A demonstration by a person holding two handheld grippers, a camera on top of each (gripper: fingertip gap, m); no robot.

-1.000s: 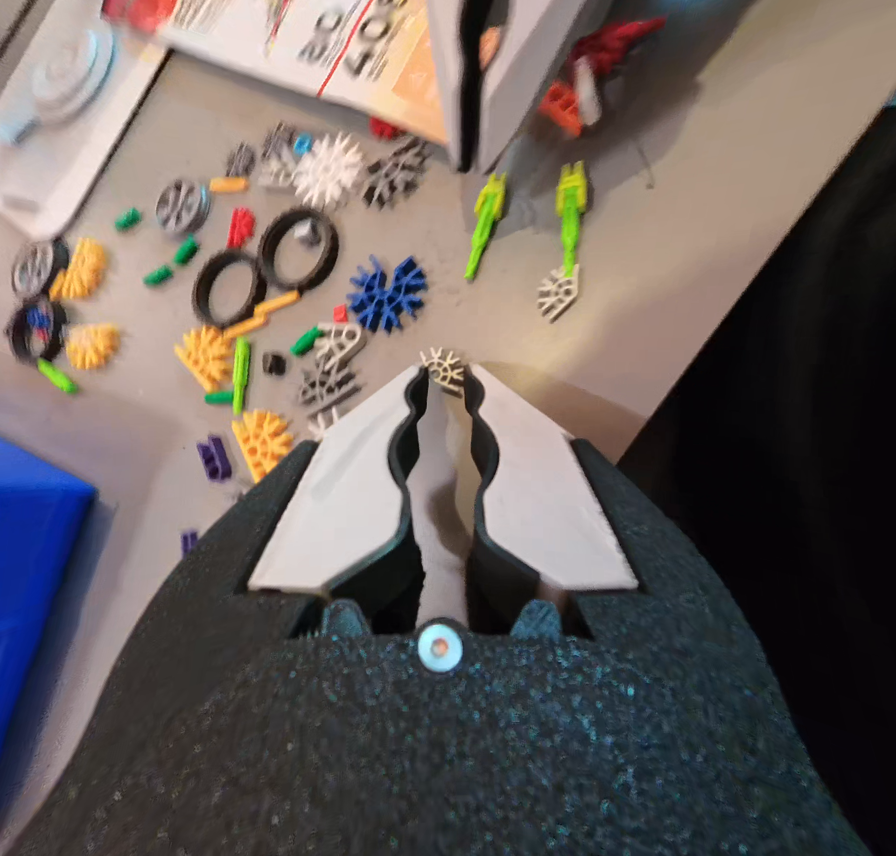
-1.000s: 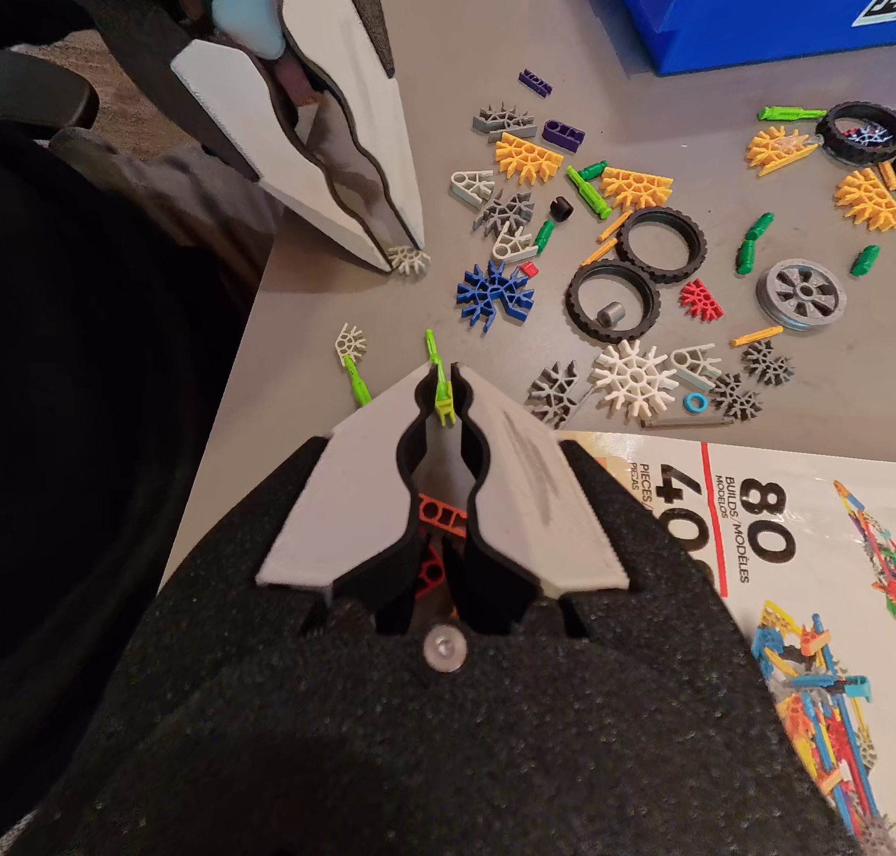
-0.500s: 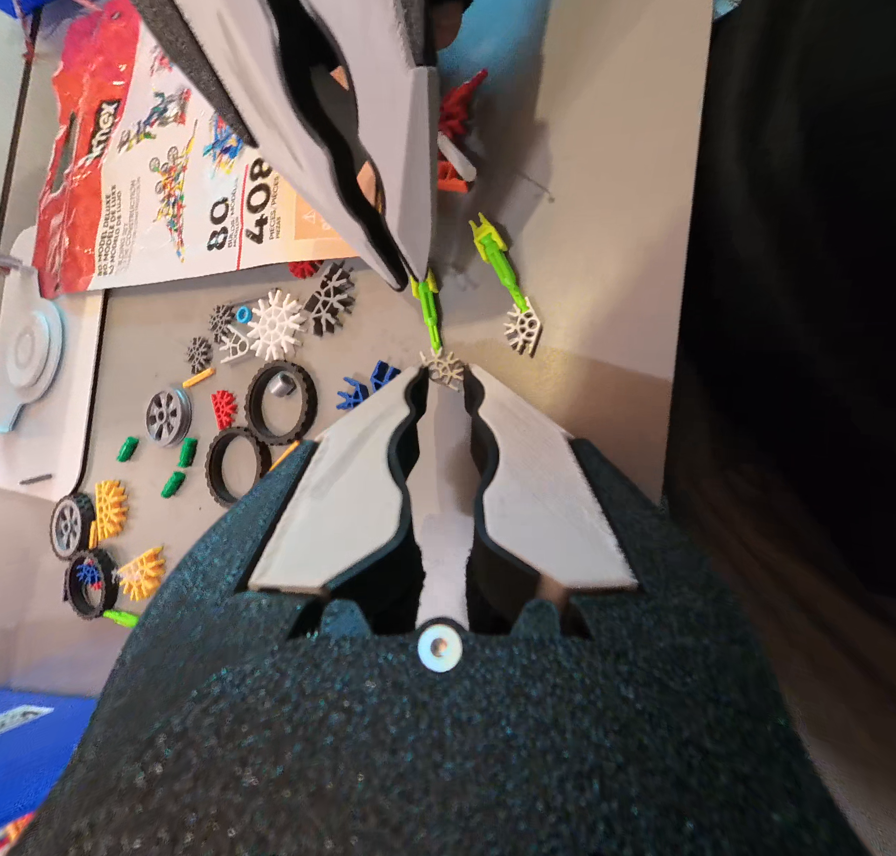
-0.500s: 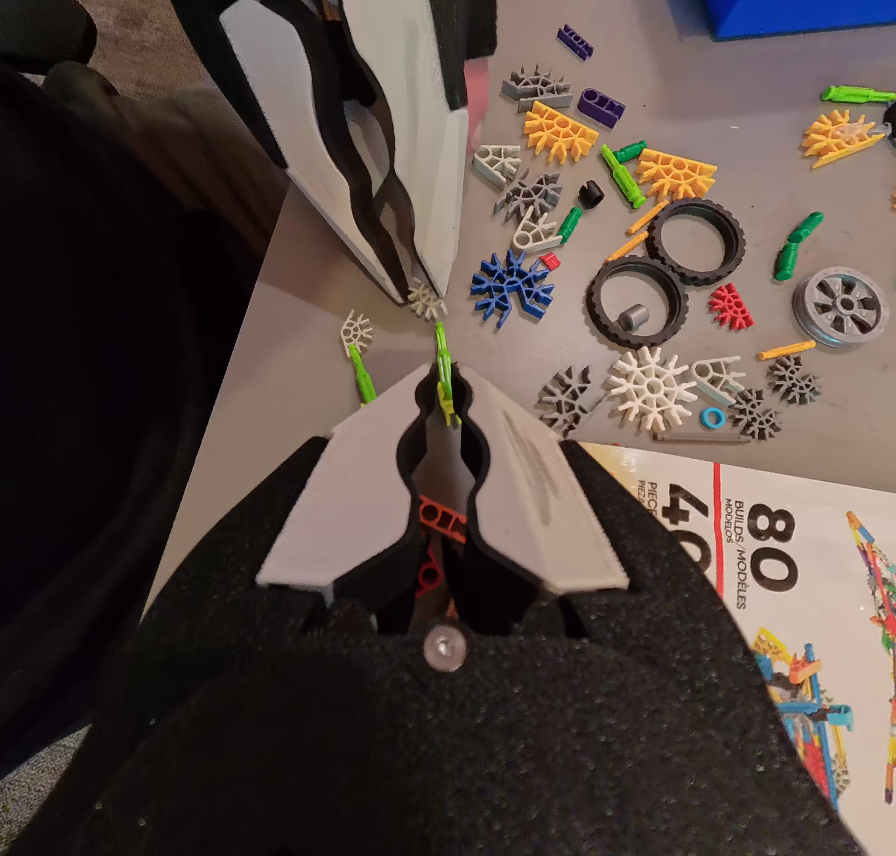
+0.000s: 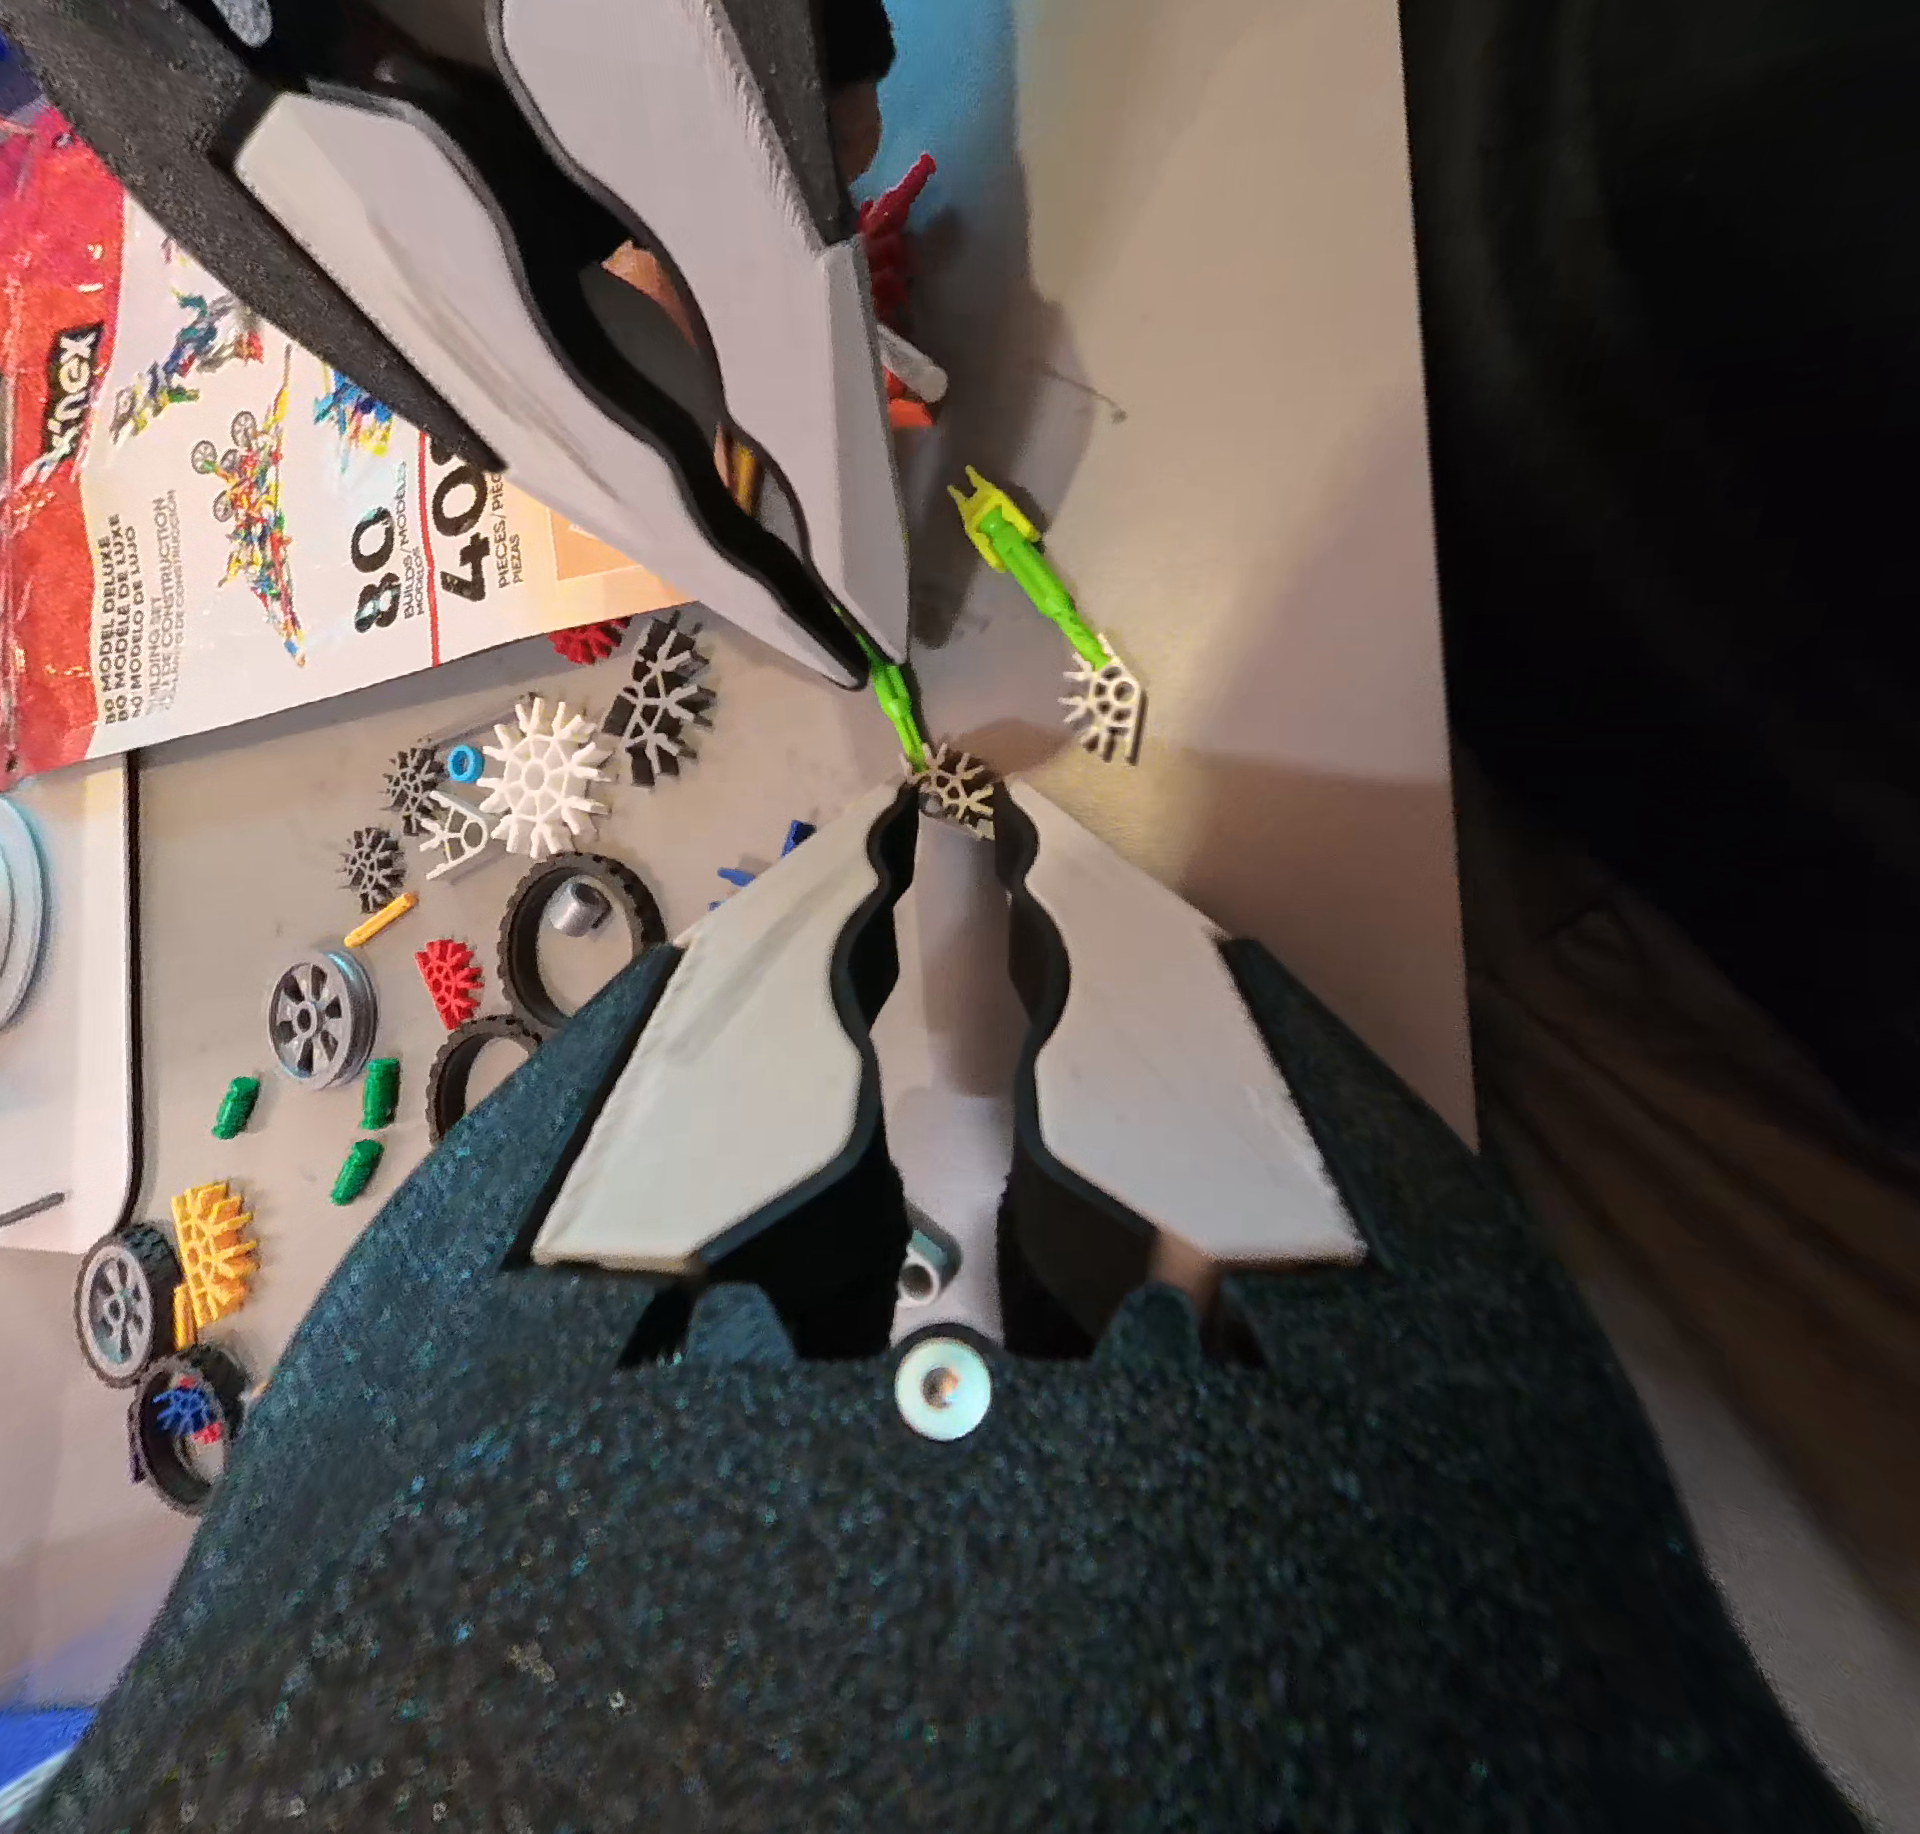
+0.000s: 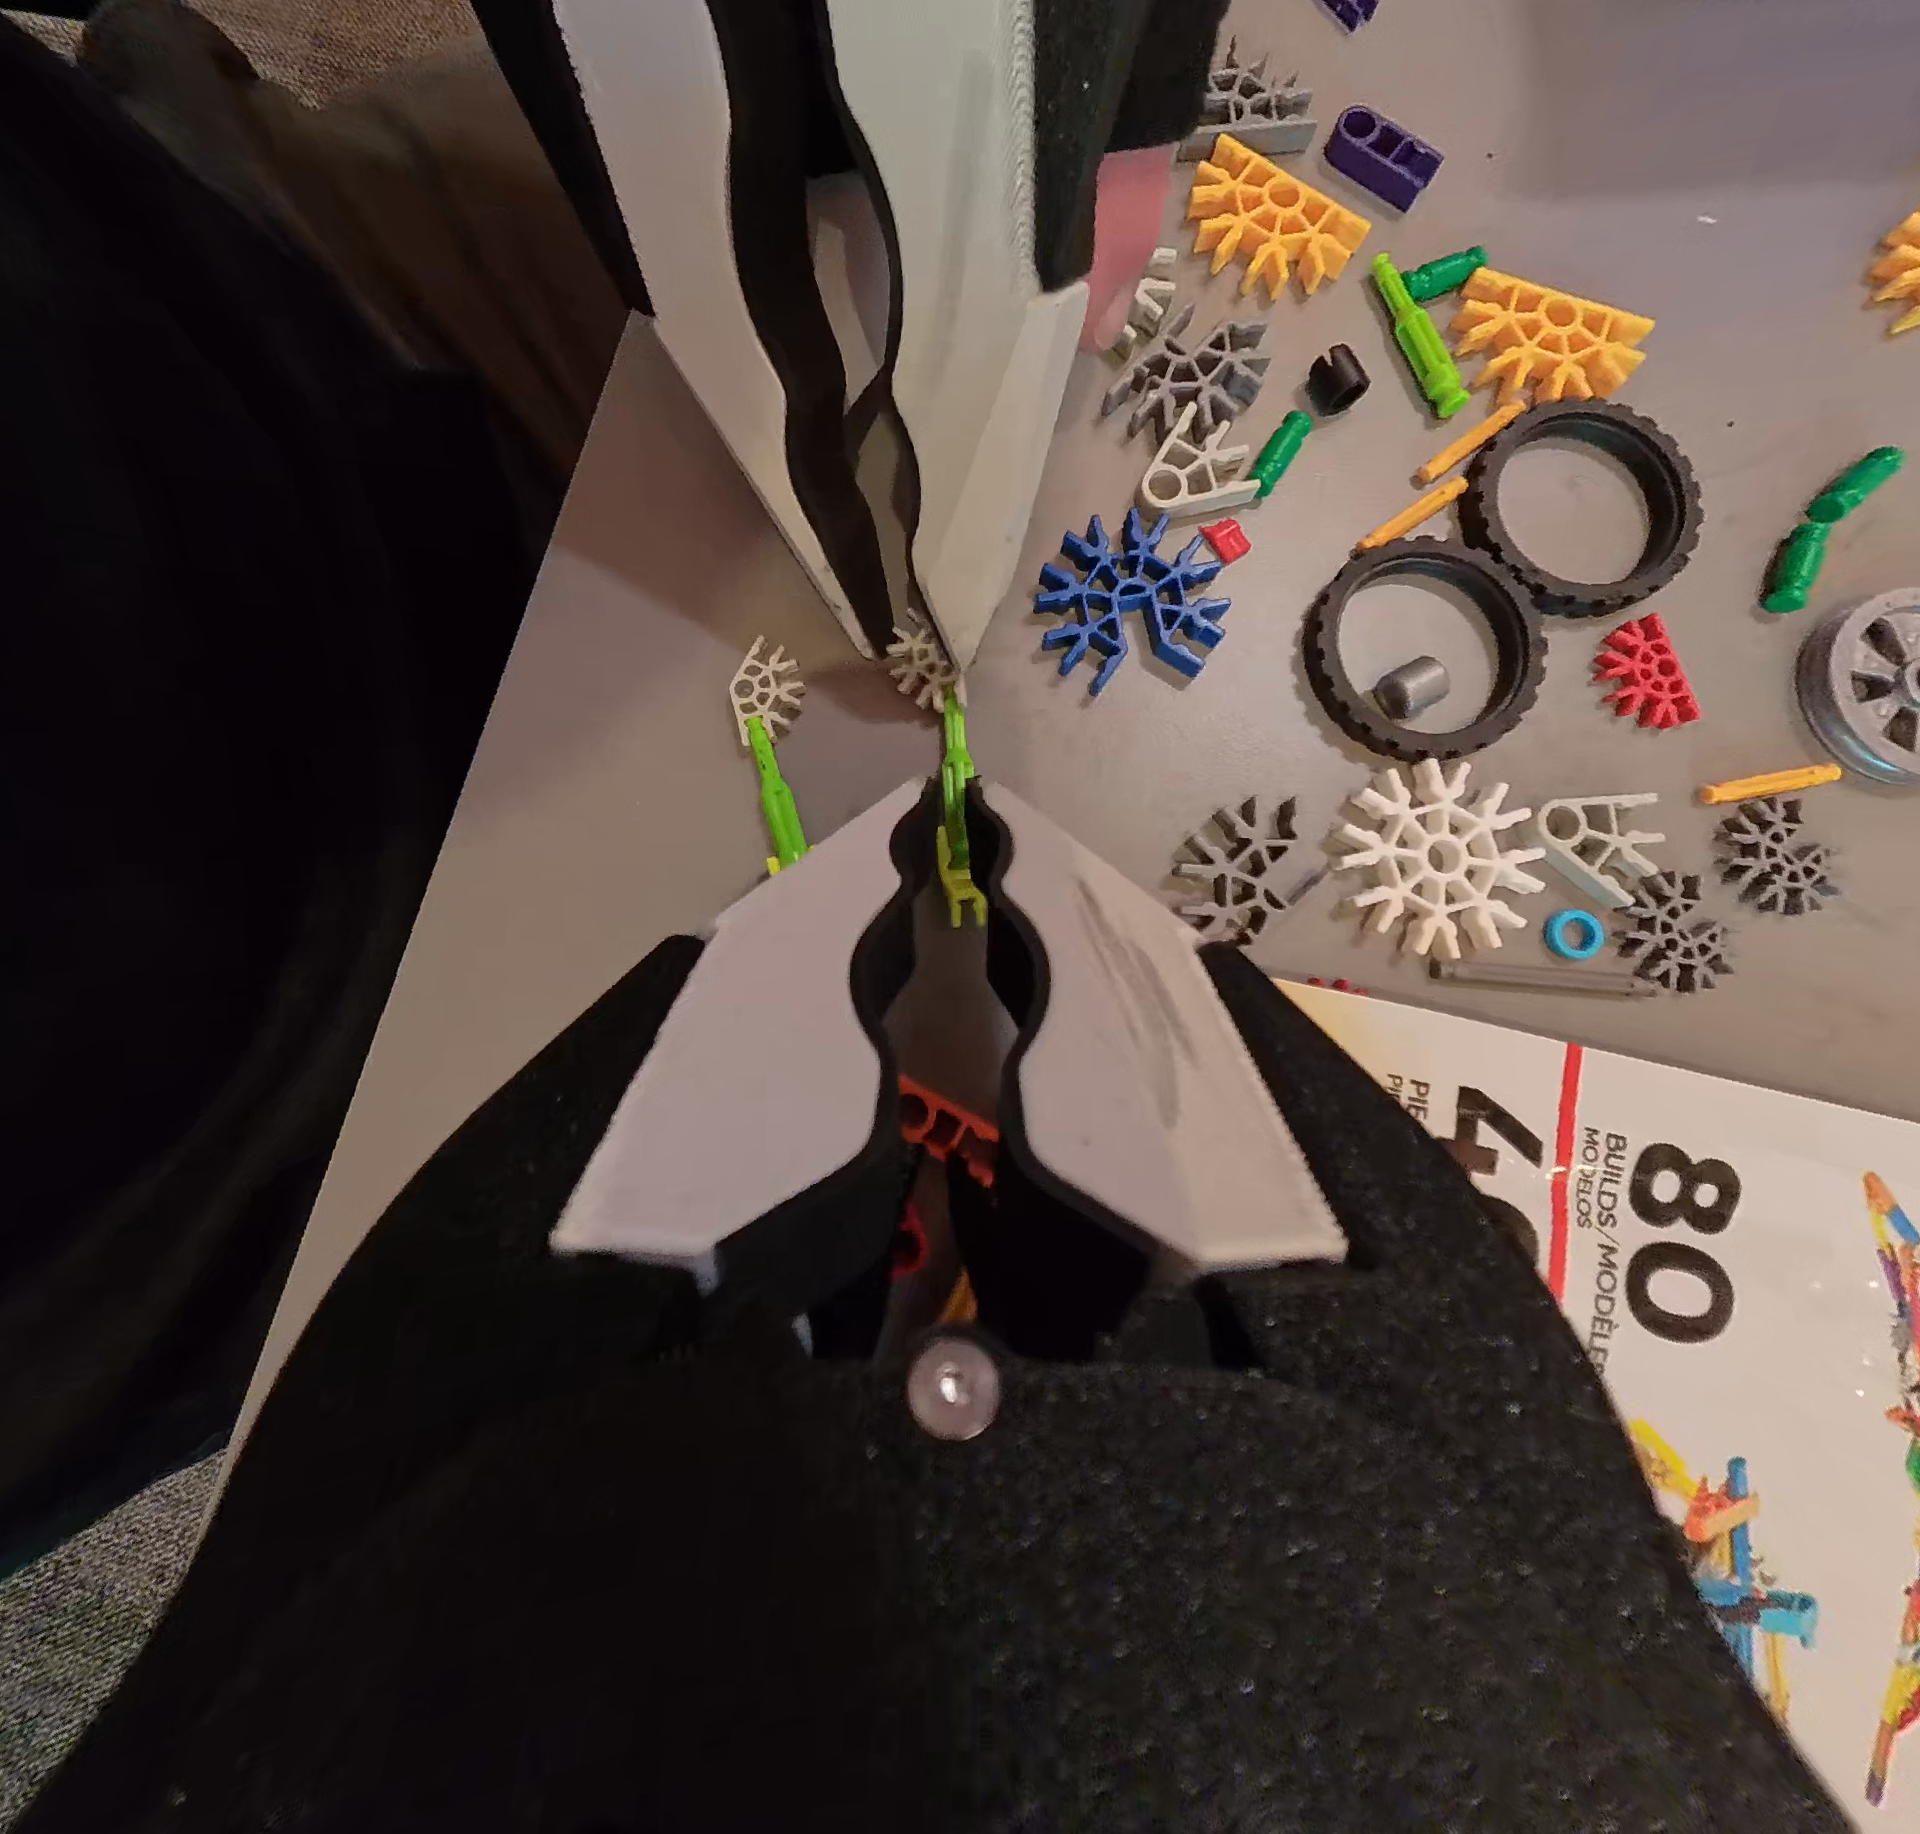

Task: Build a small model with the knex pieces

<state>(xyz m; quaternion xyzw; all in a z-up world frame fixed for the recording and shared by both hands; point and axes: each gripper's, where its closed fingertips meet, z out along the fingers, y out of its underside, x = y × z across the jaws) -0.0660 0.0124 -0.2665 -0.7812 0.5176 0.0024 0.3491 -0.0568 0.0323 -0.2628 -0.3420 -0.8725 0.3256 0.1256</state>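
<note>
Change: half a second ago a small gap lay between the rod's free tip and the connector; the two grippers have come together and the tip now meets the connector's rim.
Left gripper (image 5: 951, 797): closed on a small pale grey snowflake connector (image 5: 956, 787), pinched at its very tips just above the grey counter (image 5: 1226, 434), near the counter's edge.
Right gripper (image 6: 954, 808): closed on a lime green rod (image 6: 953, 776), clamped near the rod's clip end; the clip sits inside the jaws and the rest sticks out past the tips.
Rod and connector: in the right wrist view the rod's long axis runs straight ahead of the right gripper, its free end pointing away at the connector (image 6: 920, 664) and touching it; whether it is seated in a slot cannot be told.
Second assembly: just left of the held rod in the right wrist view lies another green rod (image 6: 774, 792) joined to a pale fan-shaped connector (image 6: 767, 688), flat on the counter, long axis roughly parallel to the held rod.
Loose parts: right of the grippers lie a blue snowflake connector (image 6: 1132, 600), two black tyres (image 6: 1418, 652), a white snowflake connector (image 6: 1439, 854) and yellow fan connectors (image 6: 1273, 210).
Far right: a printed booklet (image 6: 1714, 1317) lies flat on the counter.
</note>
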